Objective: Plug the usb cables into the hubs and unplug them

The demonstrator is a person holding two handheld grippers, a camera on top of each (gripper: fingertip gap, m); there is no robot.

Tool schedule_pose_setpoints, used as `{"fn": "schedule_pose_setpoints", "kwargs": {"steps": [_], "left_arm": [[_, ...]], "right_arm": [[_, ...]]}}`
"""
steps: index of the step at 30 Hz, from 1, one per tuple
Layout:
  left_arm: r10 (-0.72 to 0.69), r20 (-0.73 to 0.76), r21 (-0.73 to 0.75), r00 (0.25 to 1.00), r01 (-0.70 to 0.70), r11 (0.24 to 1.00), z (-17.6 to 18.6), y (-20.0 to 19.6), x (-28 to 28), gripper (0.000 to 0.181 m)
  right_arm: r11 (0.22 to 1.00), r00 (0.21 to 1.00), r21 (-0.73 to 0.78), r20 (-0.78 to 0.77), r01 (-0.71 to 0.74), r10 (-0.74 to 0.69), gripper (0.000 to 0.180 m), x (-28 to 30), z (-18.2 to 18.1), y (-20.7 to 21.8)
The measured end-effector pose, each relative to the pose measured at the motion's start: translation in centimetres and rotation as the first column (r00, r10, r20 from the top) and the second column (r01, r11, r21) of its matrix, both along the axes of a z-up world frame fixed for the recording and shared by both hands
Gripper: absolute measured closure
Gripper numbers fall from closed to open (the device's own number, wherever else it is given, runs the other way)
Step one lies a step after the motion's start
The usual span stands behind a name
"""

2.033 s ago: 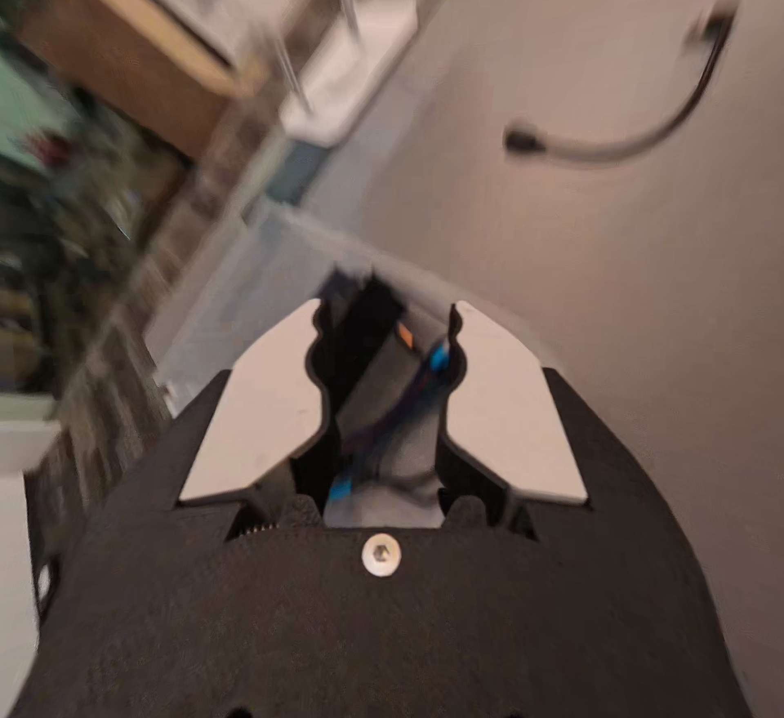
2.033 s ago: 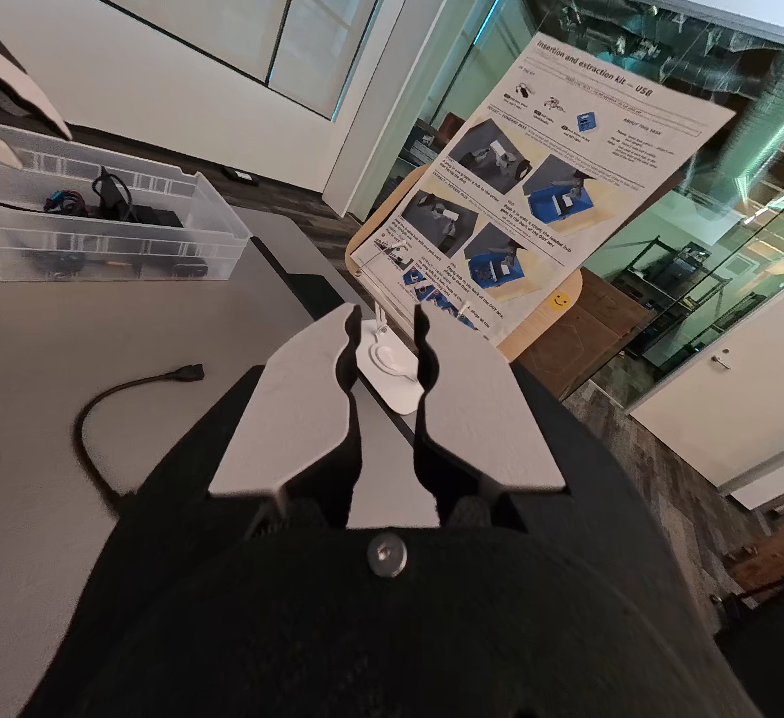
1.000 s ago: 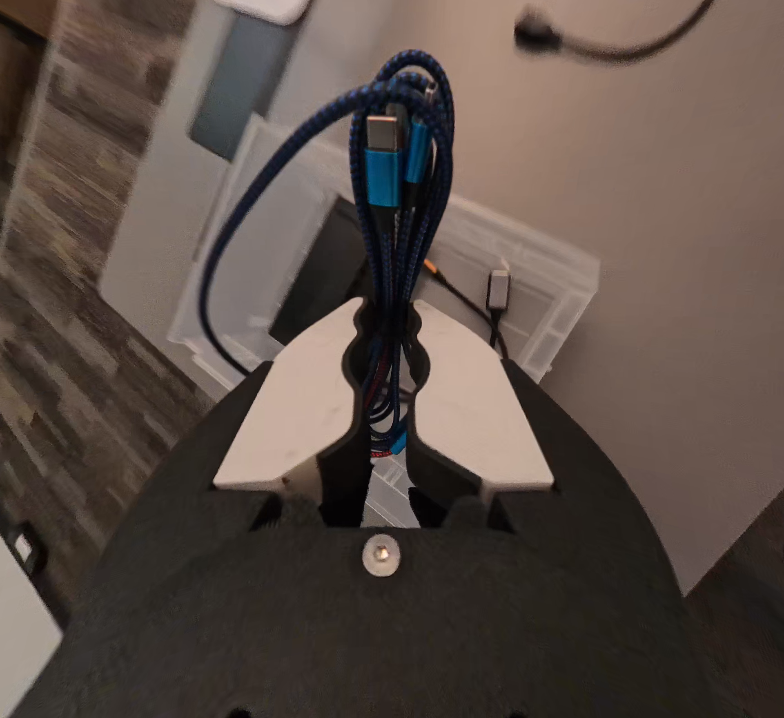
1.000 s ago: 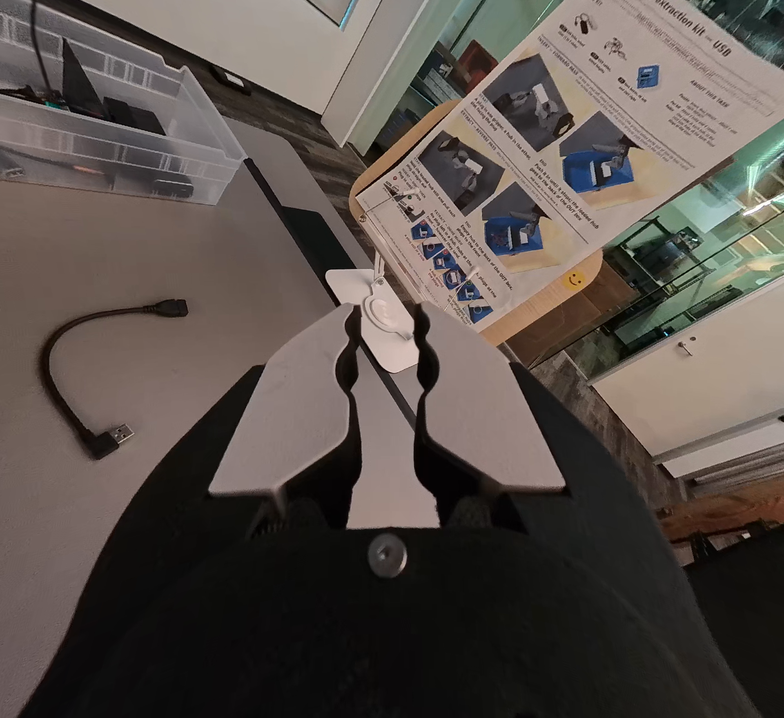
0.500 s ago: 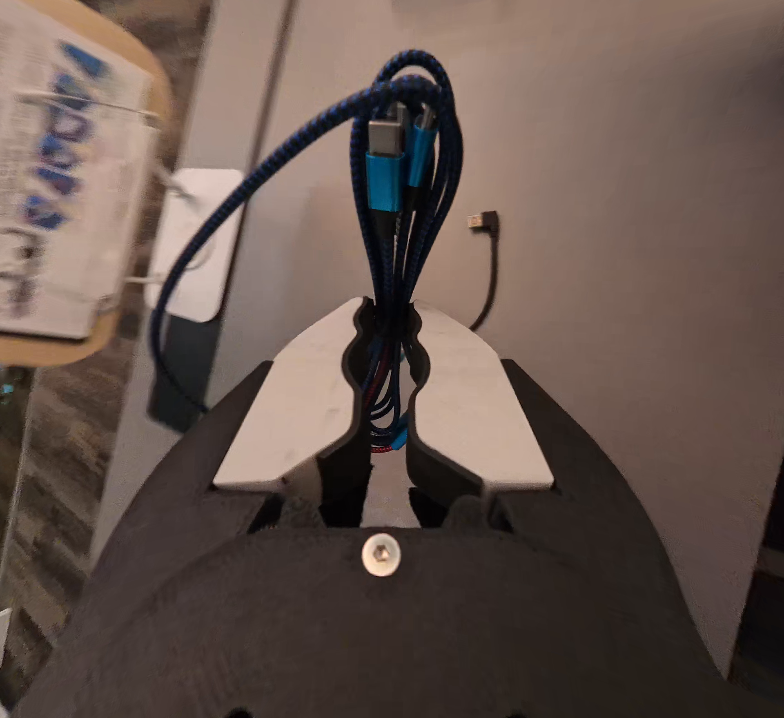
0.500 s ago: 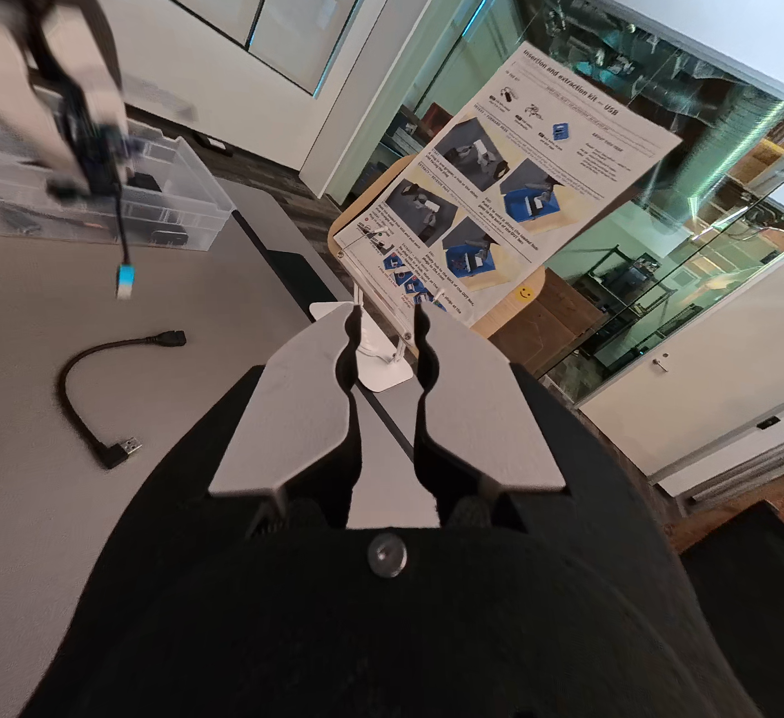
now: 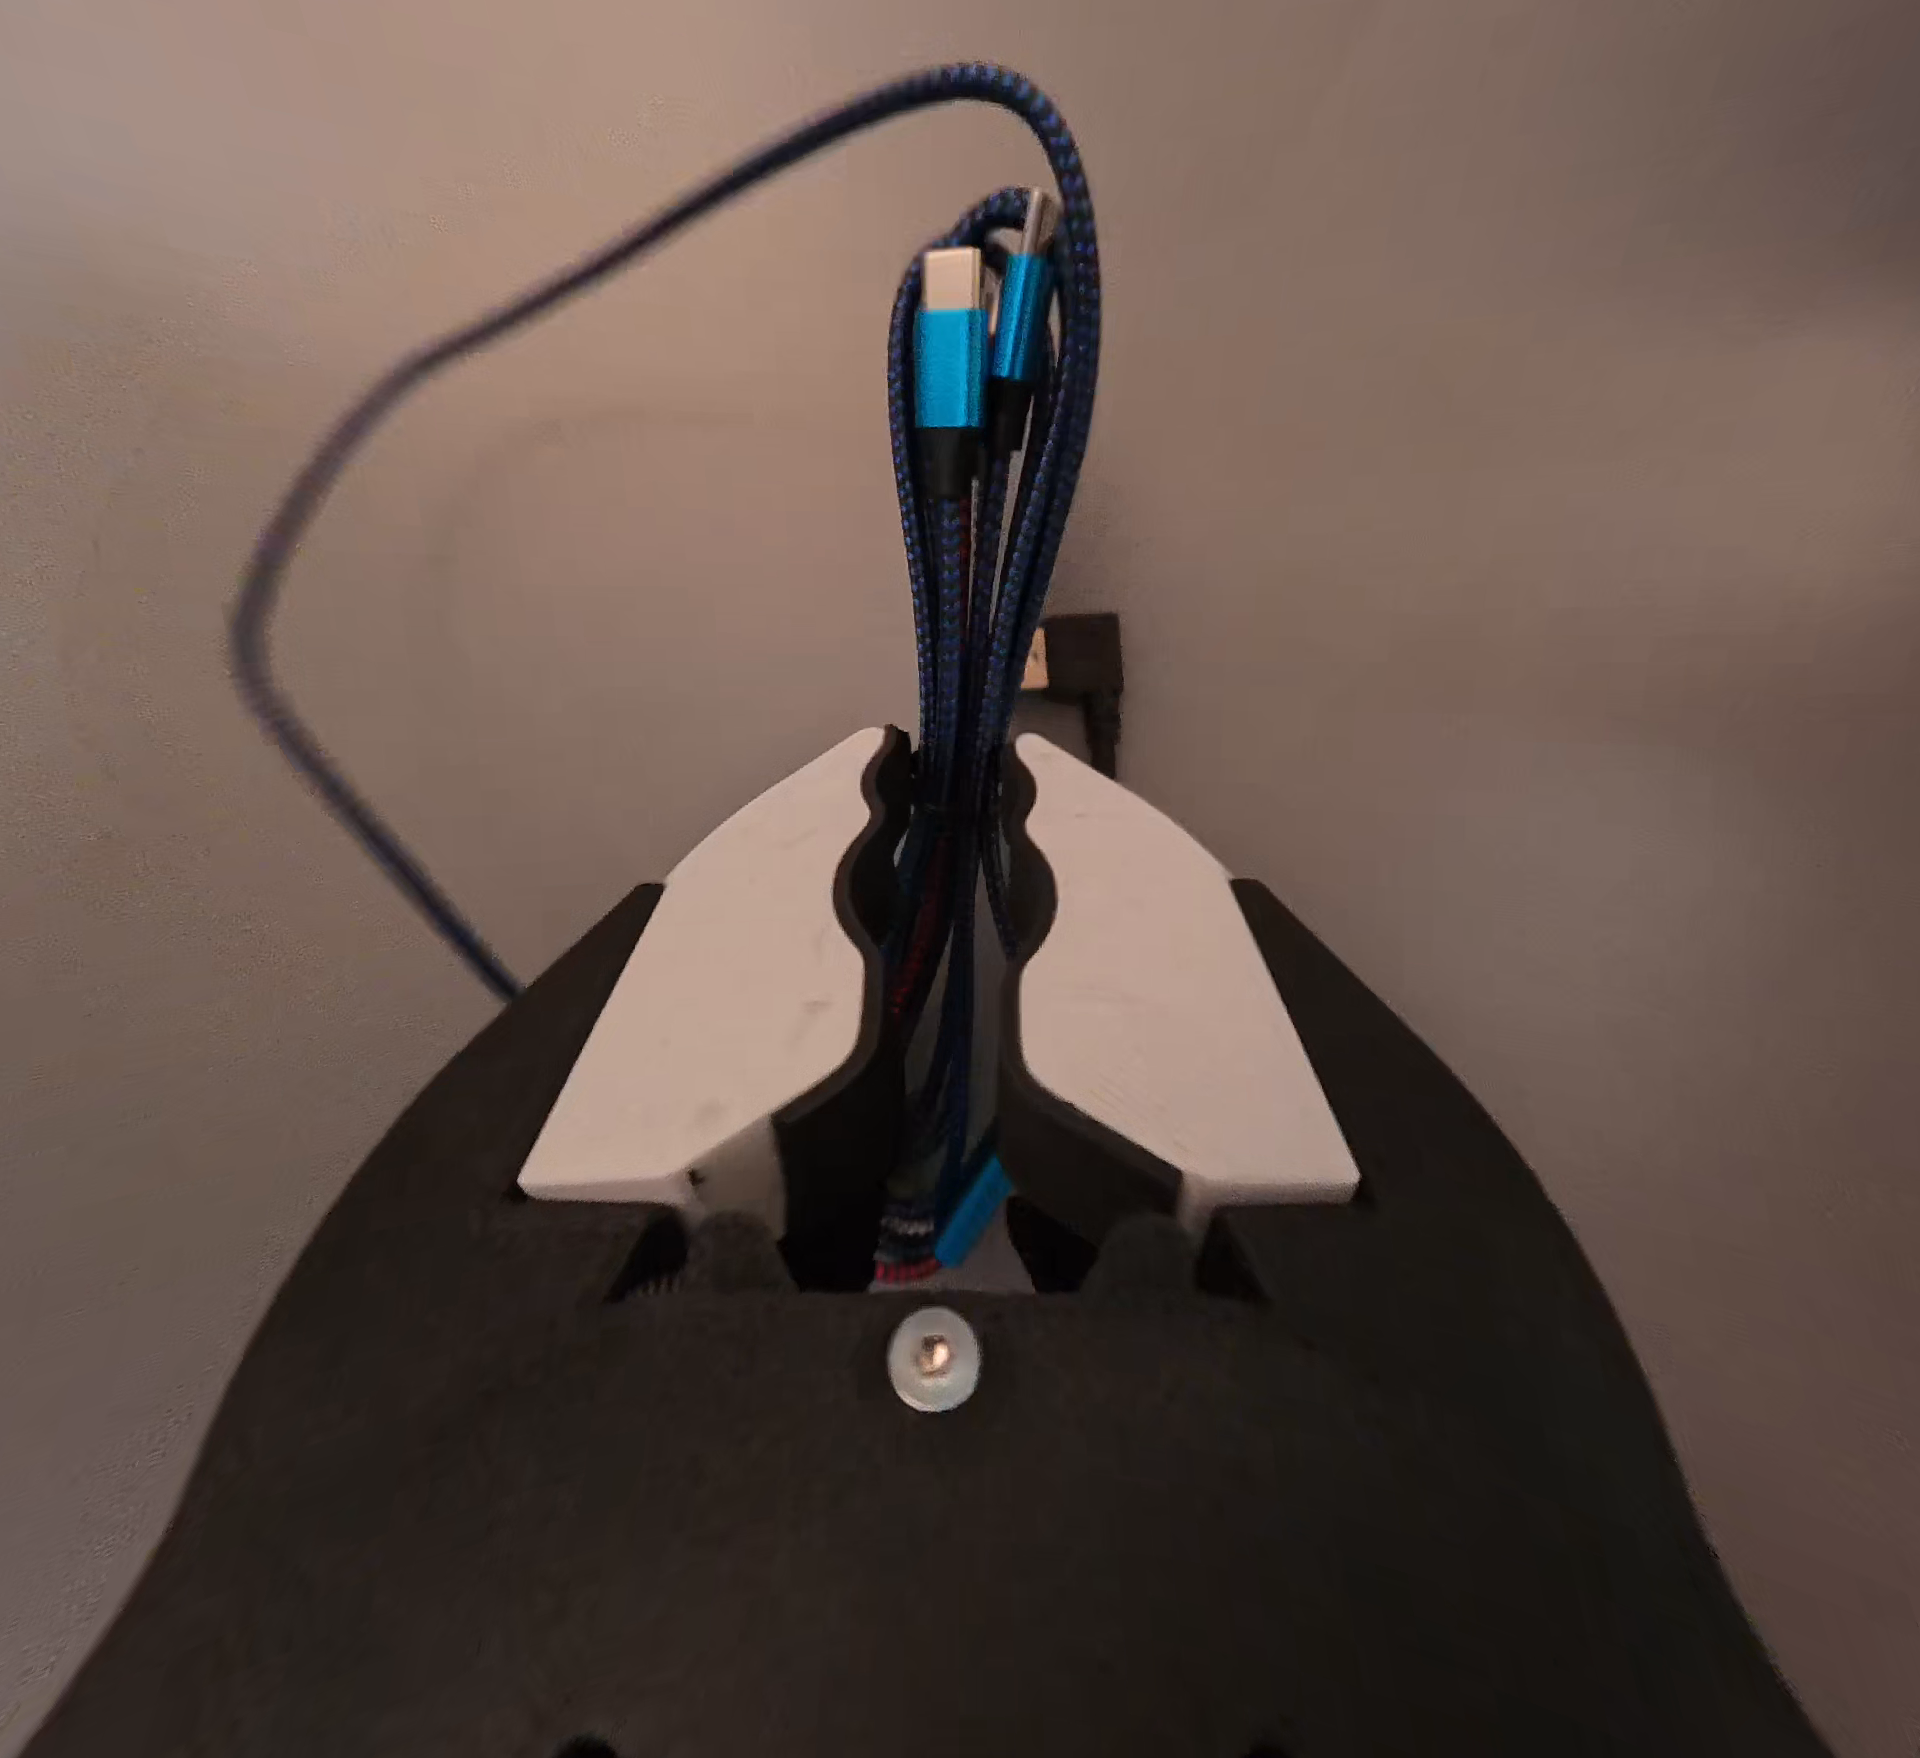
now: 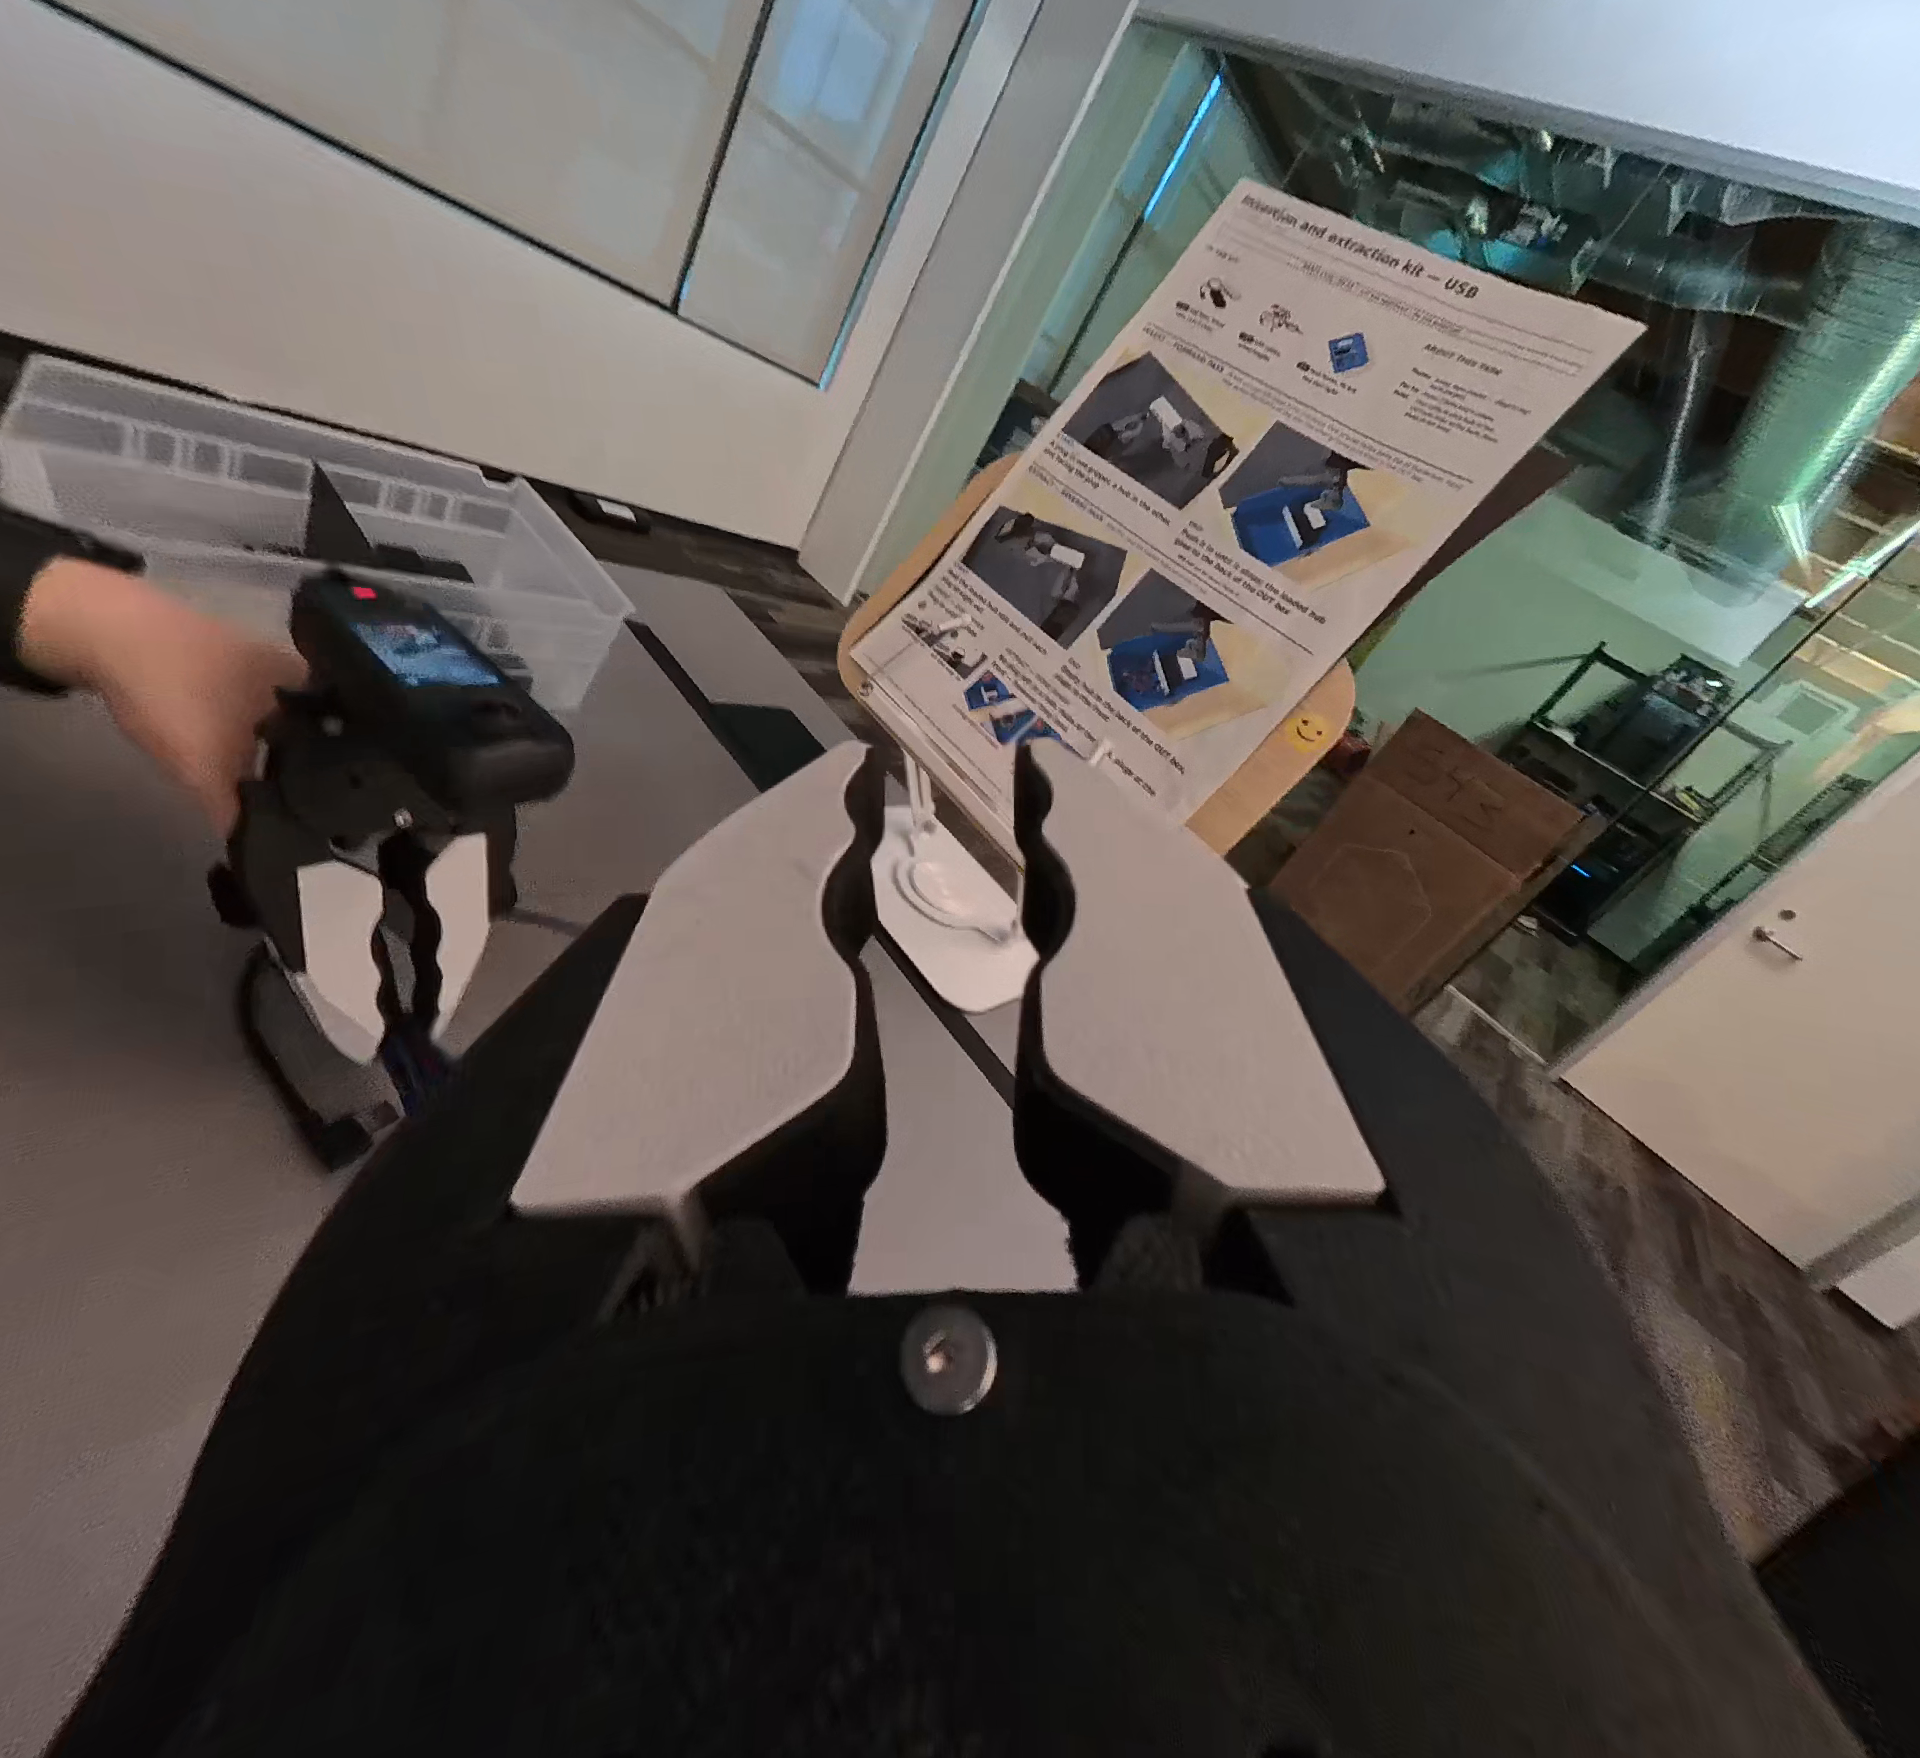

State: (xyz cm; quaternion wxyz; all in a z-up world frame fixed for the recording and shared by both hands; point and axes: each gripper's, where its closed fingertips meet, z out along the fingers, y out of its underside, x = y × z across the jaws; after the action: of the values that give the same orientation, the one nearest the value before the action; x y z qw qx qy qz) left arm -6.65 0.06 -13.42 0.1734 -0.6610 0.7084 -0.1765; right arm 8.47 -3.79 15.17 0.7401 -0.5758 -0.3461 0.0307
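Two claws: left (image 7: pixel 961 747) pinches blue cables (image 7: pixel 971 503) (bundled); right (image 8: pixel 943 763) empty.

1. A printed sheet (image 8: pixel 1247 503) on a white stand carries a bold heading, small icon labels and caption lines beside 4 photos.
2. A yellow smiley sticker (image 8: pixel 1306 729) sits on the round wooden board behind the sheet.
3. A small lit screen (image 8: pixel 416 643) on the back of the left gripper (image 8: pixel 400 1022) is too blurred to read.
4. A cardboard box (image 8: pixel 1423 835) bears faint handwritten marks.
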Motion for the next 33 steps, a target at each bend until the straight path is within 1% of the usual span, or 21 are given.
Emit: {"fn": "schedule_pose_setpoints", "kwargs": {"steps": [1,3,4,6,8,10,12,13,14,16,17,18,20,21,22,23,26,28,30,31,33], "left_arm": [[0.016,0.046,-0.007,0.999,-0.016,1.0,0.2,0.0,0.4,0.161],[0.062,0.166,-0.007,0.984,-0.062,0.998,1.9,0.3,0.8,0.142],[0.092,0.241,-0.014,0.966,-0.092,0.996,3.5,0.5,0.7,0.134],[0.168,0.407,-0.01,0.898,-0.18,0.984,8.0,1.6,-0.4,0.131],[0.219,0.536,0.066,0.815,-0.299,0.952,13.0,3.9,-3.9,0.135],[0.256,0.581,0.227,0.773,-0.455,0.861,17.0,7.8,-9.8,0.135],[0.279,0.542,0.364,0.793,-0.521,0.773,18.5,11.5,-16.2,0.135],[0.309,0.483,0.419,0.819,-0.526,0.74,18.3,13.4,-19.3,0.135],[0.339,0.398,0.448,0.852,-0.503,0.739,17.3,14.9,-21.9,0.136],[0.374,0.214,0.413,0.902,-0.43,0.803,14.4,16.5,-26.0,0.138],[0.401,0.149,0.396,0.904,-0.426,0.813,13.4,17.5,-27.6,0.135],[0.415,0.104,0.377,0.904,-0.422,0.824,12.5,18.4,-28.9,0.137],[0.447,0.041,0.294,0.894,-0.438,0.849,10.7,19.7,-30.6,0.148],[0.481,-0.007,0.255,0.876,-0.464,0.848,9.8,20.5,-31.4,0.148],[0.492,-0.063,0.201,0.868,-0.472,0.858,8.9,20.7,-32.0,0.142],[0.478,-0.11,0.163,0.871,-0.459,0.873,8.2,20.8,-32.4,0.137],[0.35,-0.239,0.182,0.906,-0.312,0.932,6.8,20.6,-33.4,0.133],[0.271,-0.341,0.181,0.9,-0.22,0.958,5.8,20.1,-34.2,0.133],[0.223,-0.428,0.173,0.876,-0.163,0.971,4.8,20.0,-35.1,0.133],[0.212,-0.456,0.178,0.864,-0.144,0.973,4.4,20.2,-35.3,0.128],[0.178,-0.48,0.16,0.859,-0.113,0.981,3.8,20.3,-35.3,0.127]], "right_arm": [[1.0,1.0,0.006,-0.017,-0.015,0.015,0.156,0.0,0.2,-0.1],[0.999,0.999,0.011,-0.031,-0.033,0.034,0.156,0.0,0.3,-0.2],[0.999,0.999,0.01,-0.032,-0.036,0.036,0.156,0.1,0.3,-0.2],[0.999,0.999,0.013,-0.036,-0.029,0.03,0.156,0.3,0.3,-0.1],[1.0,0.999,0.018,-0.048,-0.024,0.025,0.156,0.4,0.5,0.1],[0.999,0.998,0.028,-0.064,-0.027,0.028,0.156,0.2,0.8,0.3],[0.999,0.997,0.034,-0.074,-0.032,0.034,0.156,-0.1,1.1,0.6],[0.999,0.997,0.034,-0.073,-0.03,0.032,0.156,-0.2,1.1,0.8],[0.999,0.997,0.029,-0.069,-0.025,0.027,0.156,-0.4,1.0,1.1],[1.0,0.999,0.016,-0.053,-0.006,0.007,0.156,-0.6,0.7,1.7],[1.0,0.999,0.006,-0.041,0.004,-0.004,0.156,-0.8,0.5,2.1],[1.0,1.0,-0.005,-0.026,0.017,-0.017,0.156,-0.9,0.2,2.5],[0.999,0.999,-0.031,0.003,0.042,-0.042,0.156,-1.1,-0.4,3.4],[0.998,0.998,-0.046,0.018,0.053,-0.052,0.156,-1.3,-0.8,3.8],[0.996,0.998,-0.06,0.035,0.062,-0.06,0.156,-1.5,-1.2,4.2],[0.995,0.996,-0.071,0.054,0.069,-0.066,0.156,-1.7,-1.5,4.5],[0.993,0.993,-0.094,0.099,0.077,-0.067,0.156,-2.4,-2.4,5.4],[0.99,0.991,-0.111,0.113,0.083,-0.071,0.156,-2.6,-2.9,5.9],[0.988,0.989,-0.125,0.123,0.092,-0.076,0.156,-2.6,-3.3,6.3],[0.987,0.989,-0.133,0.128,0.093,-0.076,0.156,-2.6,-3.5,6.5],[0.984,0.988,-0.147,0.135,0.099,-0.079,0.156,-2.5,-3.9,6.8]]}}
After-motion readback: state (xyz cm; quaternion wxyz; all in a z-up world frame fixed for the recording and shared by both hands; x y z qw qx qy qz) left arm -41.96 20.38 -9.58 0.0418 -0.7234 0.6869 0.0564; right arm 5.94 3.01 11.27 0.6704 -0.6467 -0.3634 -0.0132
